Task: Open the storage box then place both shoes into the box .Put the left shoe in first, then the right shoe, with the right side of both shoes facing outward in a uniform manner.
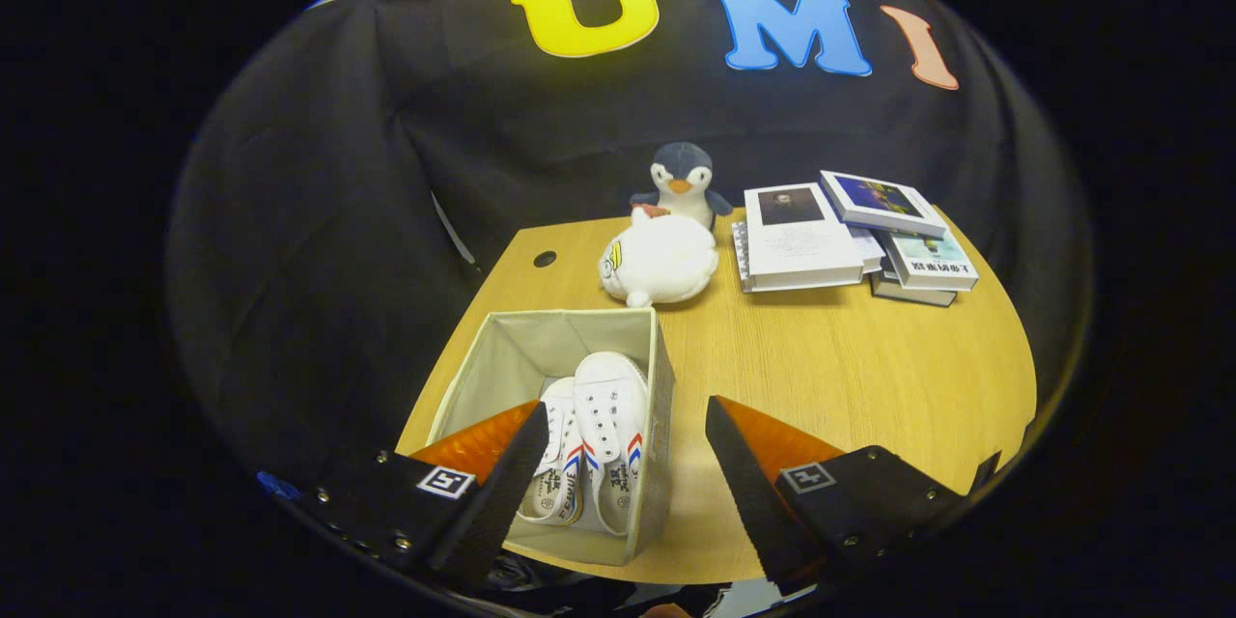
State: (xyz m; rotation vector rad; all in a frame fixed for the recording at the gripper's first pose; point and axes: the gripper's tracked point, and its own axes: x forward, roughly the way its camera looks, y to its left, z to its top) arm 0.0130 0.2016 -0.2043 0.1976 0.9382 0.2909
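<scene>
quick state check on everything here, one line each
box: open, on the table, holds both shoes
left-hand shoe: in the box, toe pointing away from the fingers
right-hand shoe: in the box beside it, same direction
gripper: fingers apart, holding nothing, above the box
white plush: lying beyond the box
penguin: upright behind it
books: loosely stacked, closed

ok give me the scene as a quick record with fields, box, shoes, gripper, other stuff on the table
storage box: open, fabric, on the wooden table
shoes: two white sneakers side by side inside the box
gripper: open, holding nothing, fingers spread above the box's near right corner
plush toys: white plush beyond the box, penguin plush behind it
books: stack beside the plush toys
</scene>
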